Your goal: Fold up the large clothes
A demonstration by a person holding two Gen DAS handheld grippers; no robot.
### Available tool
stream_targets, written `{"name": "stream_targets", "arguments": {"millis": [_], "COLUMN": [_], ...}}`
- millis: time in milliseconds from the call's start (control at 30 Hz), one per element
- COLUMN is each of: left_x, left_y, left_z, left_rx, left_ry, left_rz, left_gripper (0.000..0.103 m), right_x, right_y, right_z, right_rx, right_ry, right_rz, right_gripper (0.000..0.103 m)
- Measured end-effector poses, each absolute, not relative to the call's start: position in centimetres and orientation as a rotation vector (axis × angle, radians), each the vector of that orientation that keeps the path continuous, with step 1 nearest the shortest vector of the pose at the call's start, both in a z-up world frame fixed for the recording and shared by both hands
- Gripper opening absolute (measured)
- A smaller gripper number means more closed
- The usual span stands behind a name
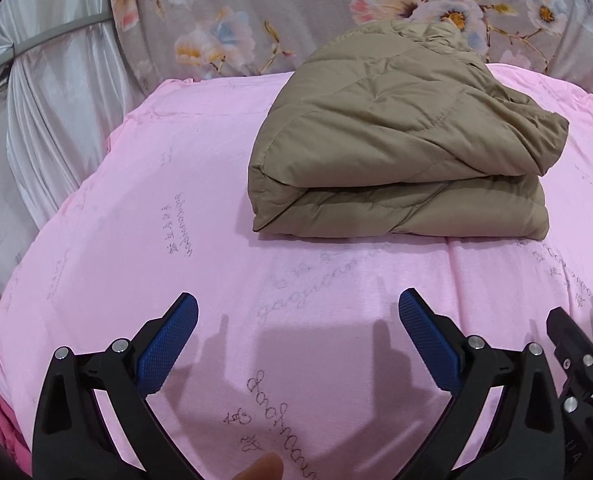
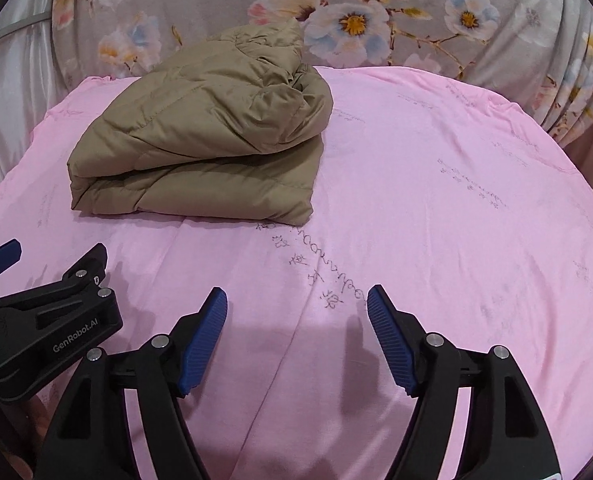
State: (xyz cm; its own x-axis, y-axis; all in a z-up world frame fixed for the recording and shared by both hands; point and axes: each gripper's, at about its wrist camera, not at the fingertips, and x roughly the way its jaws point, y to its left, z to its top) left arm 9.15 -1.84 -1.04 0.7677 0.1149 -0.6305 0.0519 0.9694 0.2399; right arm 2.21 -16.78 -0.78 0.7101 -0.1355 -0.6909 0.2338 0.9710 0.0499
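- Khaki quilted jacket (image 1: 400,148) lies on the bed, on the pink sheet (image 1: 176,208), toward the far end near the floral bedding (image 1: 304,12) bunched behind it.
- Jacket is a compact folded bundle: at least two thick layers stacked, folded edge facing the cameras, left edge fairly square. Right side is looser, with a rumpled lump of fabric at the upper right corner.
- Judgement: folding looks finished or nearly so. The bundle sits alone and squared, well away from both tools, as if set down to rest.
- Left gripper (image 1: 298,308): jaws spread wide, nothing between them, blue pads (image 1: 168,348) bare. It hovers over plain sheet, near the front of the bed, well apart from the jacket.
- Right gripper (image 2: 296,304): likewise spread wide and holding nothing, over bare sheet, jacket ahead and to its left.
- The two tools sit side by side; in the right wrist view the left gripper's body shows at the left edge.
- Whether the fingertips touch the sheet: cannot tell. Shadows fall just under them.
- A fingertip (image 1: 262,468) of the person shows at the bottom edge of the left wrist view.
- Judgement: if anything remains, it is tidying the loose right corner; the puffy fill will likely spring back when pressed.
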Motion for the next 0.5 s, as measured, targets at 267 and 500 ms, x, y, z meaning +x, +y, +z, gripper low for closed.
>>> {"name": "stream_targets", "arguments": {"millis": [267, 500], "left_x": [8.74, 8.61], "left_y": [-1.88, -1.53], "left_z": [-0.92, -0.92], "left_rx": [0.247, 0.235], "left_ry": [0.679, 0.68], "left_rz": [0.04, 0.047], "left_gripper": [0.098, 0.098], "right_x": [2.04, 1.9], "right_y": [-16.96, -17.01], "right_z": [-0.62, -0.61], "right_rx": [0.133, 0.137], "right_ry": [0.739, 0.733], "right_rz": [-0.209, -0.211], "right_gripper": [0.072, 0.072]}}
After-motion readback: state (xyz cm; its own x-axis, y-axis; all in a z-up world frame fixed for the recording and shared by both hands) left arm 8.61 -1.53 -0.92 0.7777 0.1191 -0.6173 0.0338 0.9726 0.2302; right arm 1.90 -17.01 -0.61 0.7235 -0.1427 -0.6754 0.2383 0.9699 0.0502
